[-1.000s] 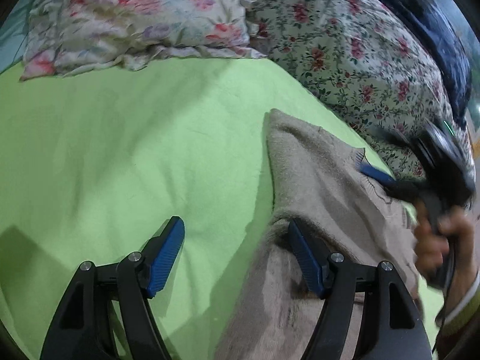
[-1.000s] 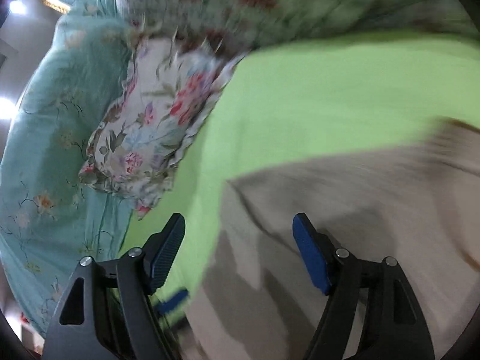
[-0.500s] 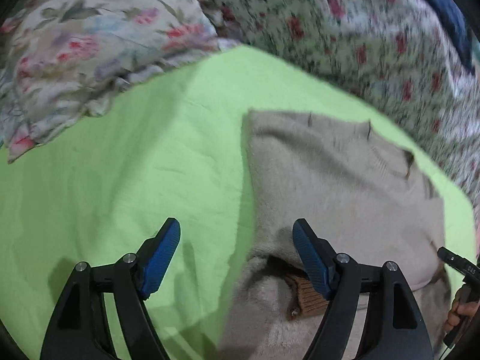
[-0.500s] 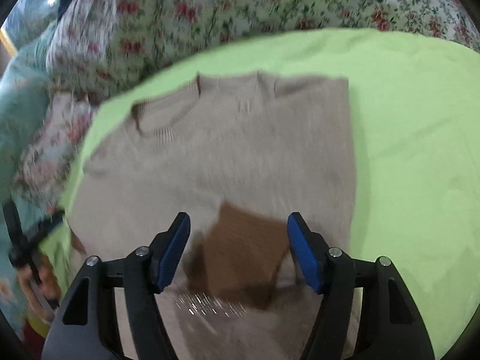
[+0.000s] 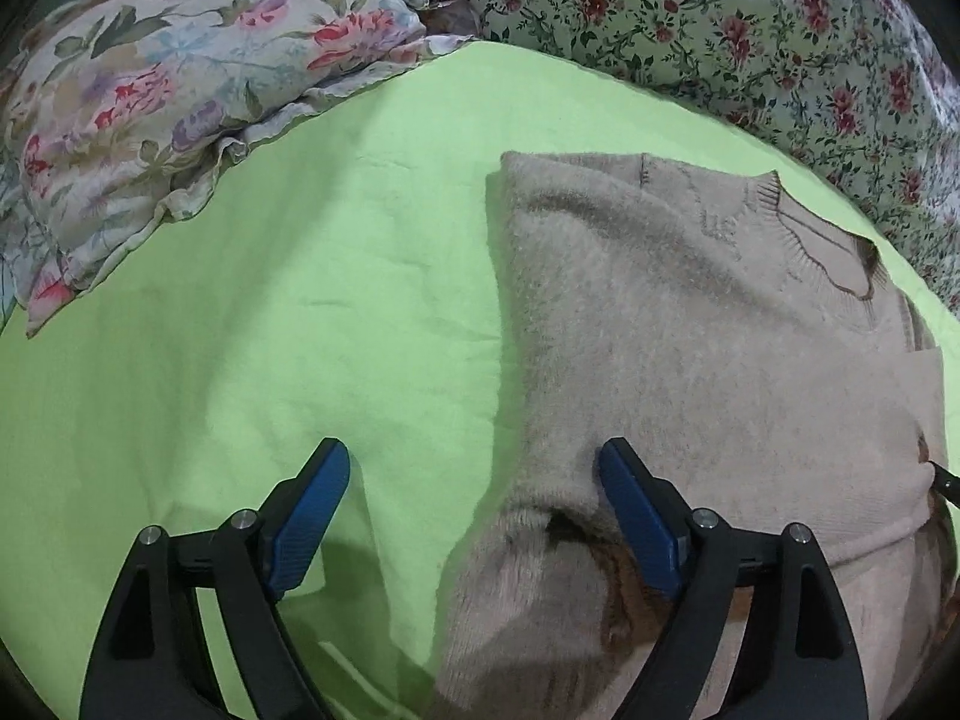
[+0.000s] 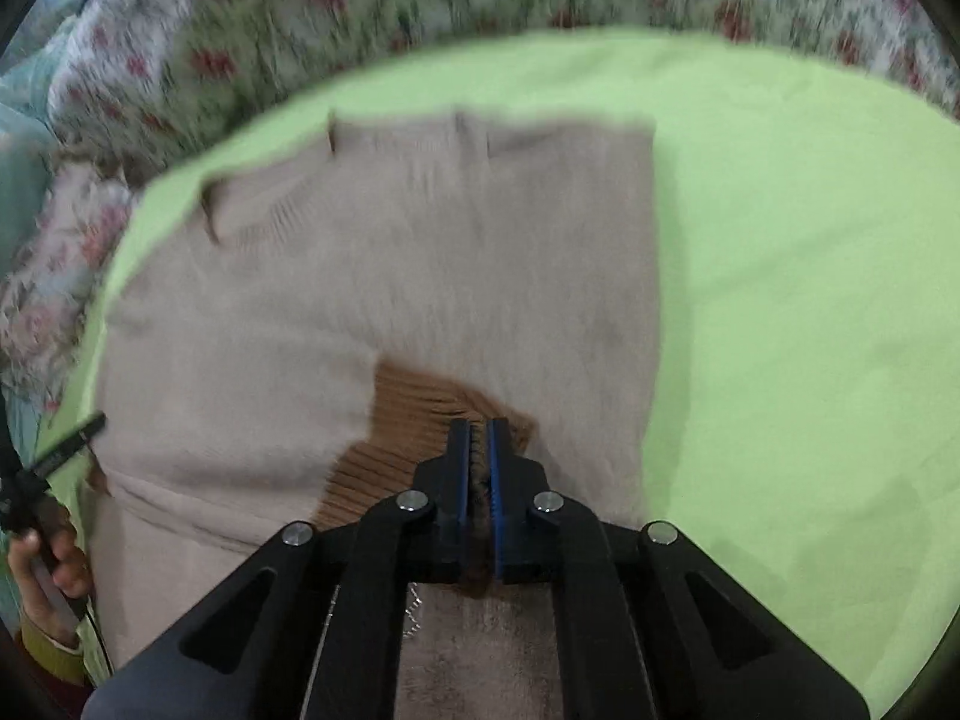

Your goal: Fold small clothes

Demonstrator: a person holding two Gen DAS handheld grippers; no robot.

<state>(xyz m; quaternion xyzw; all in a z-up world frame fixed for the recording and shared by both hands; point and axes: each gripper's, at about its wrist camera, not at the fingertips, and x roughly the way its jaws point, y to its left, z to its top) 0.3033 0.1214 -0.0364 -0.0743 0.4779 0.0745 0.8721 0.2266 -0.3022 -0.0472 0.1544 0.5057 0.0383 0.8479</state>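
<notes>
A beige fuzzy sweater (image 5: 690, 330) lies flat on the green sheet (image 5: 240, 330), collar toward the far quilt and one side folded in. My left gripper (image 5: 474, 456) hovers at its left lower edge with the jaws still opening; one finger is over the sheet, the other over the knit, and nothing is pinched. In the right wrist view the sweater (image 6: 420, 276) fills the middle. My right gripper (image 6: 477, 426) is shut on its brown ribbed cuff (image 6: 408, 420), which lies folded across the body near the hem. A hand (image 6: 45, 552) holding the left gripper's handle shows at the left edge.
A floral pillow (image 5: 180, 90) lies at the far left and a flowered quilt (image 5: 750, 30) runs along the far side, close to the collar. Bare green sheet (image 6: 780, 300) stretches to the right of the sweater. Teal bedding (image 6: 18, 180) shows at the left edge.
My right gripper swept across to the sweater's lower part and closed on the brown cuff. The left gripper shifted along the sweater's edge, rolled a little and spread wider.
</notes>
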